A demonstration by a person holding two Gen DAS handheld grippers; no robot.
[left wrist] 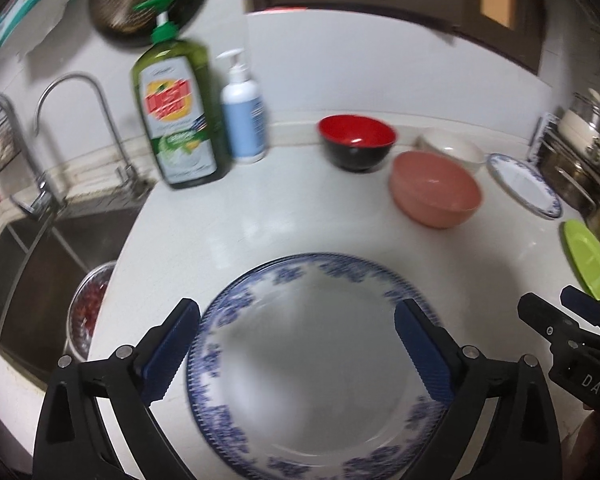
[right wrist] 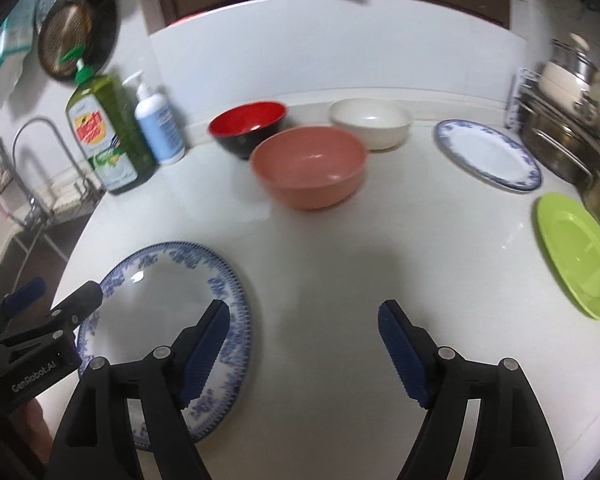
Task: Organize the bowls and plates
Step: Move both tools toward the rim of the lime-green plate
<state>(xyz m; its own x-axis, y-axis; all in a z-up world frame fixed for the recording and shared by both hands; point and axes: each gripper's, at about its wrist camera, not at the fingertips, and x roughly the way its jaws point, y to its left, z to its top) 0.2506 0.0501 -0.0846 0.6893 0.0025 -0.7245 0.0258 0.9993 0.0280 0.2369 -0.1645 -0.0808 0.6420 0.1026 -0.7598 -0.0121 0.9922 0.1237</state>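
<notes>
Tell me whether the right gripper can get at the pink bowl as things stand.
Probably yes: the right gripper is open and empty, and only bare counter lies between it and the pink bowl.

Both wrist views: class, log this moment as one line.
left gripper open over blue-patterned plate | right gripper open, empty | plate flat on counter

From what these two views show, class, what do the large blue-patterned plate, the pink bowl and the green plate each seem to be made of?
Large blue-patterned plate: probably glazed ceramic; glossy white surface with a sharp glint and a printed blue border.
Pink bowl: likely plastic or melamine; even, uniform colour with a soft sheen.
Green plate: likely plastic too; flat bright colour, dull reflections. Blur leaves all three uncertain.
</notes>
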